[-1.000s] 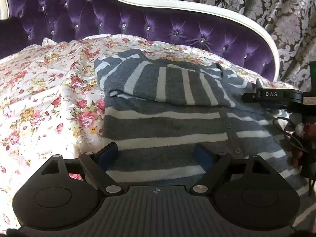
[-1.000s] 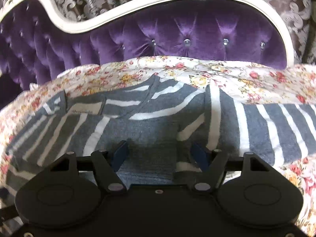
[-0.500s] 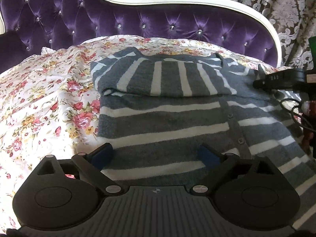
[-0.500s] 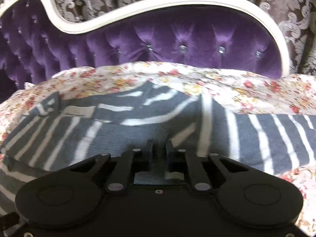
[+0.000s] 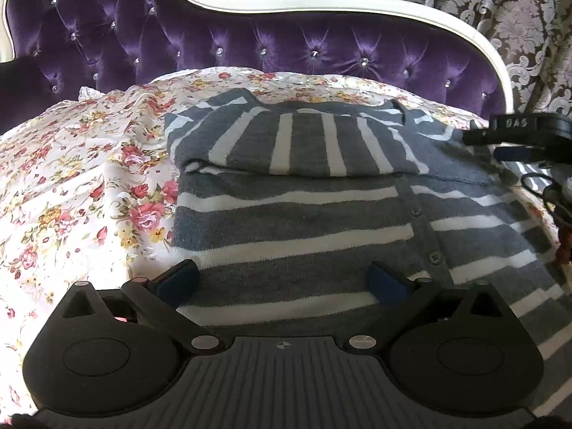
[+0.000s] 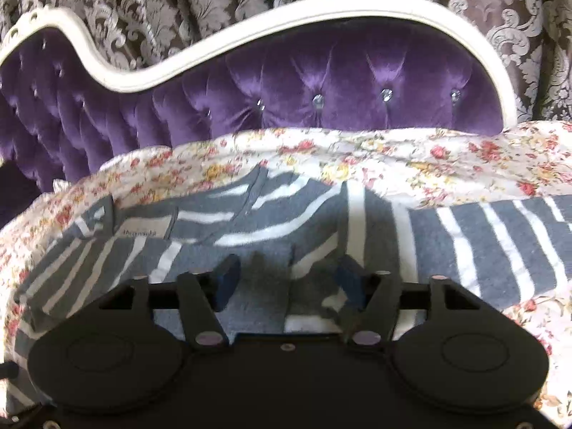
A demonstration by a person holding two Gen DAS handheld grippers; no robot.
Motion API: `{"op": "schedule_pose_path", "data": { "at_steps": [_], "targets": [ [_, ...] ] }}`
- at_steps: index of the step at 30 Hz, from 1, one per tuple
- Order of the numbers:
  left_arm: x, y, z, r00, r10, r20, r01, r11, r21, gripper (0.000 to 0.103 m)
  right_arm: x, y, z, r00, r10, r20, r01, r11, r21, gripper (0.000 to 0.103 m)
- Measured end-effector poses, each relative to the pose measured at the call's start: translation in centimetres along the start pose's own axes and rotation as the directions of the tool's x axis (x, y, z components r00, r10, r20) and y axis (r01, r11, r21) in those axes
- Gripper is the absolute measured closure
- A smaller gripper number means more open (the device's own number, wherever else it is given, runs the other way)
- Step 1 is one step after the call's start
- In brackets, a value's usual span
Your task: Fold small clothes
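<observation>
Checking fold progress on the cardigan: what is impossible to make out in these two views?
- Cardigan hem: left wrist view, hidden by the left gripper.
- Right sleeve end: right wrist view, cut off by the frame edge.
- Neck label text: right wrist view, blurred.

text: "DAS" | on: right gripper | cardigan label: unreadable

Your left gripper is opening over the gray striped sweater, nothing pinched. The sweater lies on the flowery sheet, one sleeve folded across.
</observation>
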State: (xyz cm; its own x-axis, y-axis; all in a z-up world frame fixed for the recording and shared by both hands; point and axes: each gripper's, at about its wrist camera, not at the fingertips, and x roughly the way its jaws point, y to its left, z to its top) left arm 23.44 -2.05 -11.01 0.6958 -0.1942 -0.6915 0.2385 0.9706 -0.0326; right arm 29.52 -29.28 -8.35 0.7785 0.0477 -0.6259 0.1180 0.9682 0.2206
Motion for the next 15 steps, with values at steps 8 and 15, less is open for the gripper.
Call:
{"op": "schedule_pose_path", "data": {
  "at_steps": [8,15],
  "targets": [
    [-0.5,0.2,0.7,1.000,-0.015,-0.012,0.015,1.000,-0.007,0.002,-1.8,-1.7,0.9,0.993,-0.053,0.109,0.045,0.996,0.077,0.018],
    [-2.6,0.9,2.2,0.996,-0.013,0.091,0.016,0.999,-0.031,0.002,-3.0,-5.0,1.9,0.981,-0.131,0.143,0.105,0.979,0.175,0.015]
  ]
}}
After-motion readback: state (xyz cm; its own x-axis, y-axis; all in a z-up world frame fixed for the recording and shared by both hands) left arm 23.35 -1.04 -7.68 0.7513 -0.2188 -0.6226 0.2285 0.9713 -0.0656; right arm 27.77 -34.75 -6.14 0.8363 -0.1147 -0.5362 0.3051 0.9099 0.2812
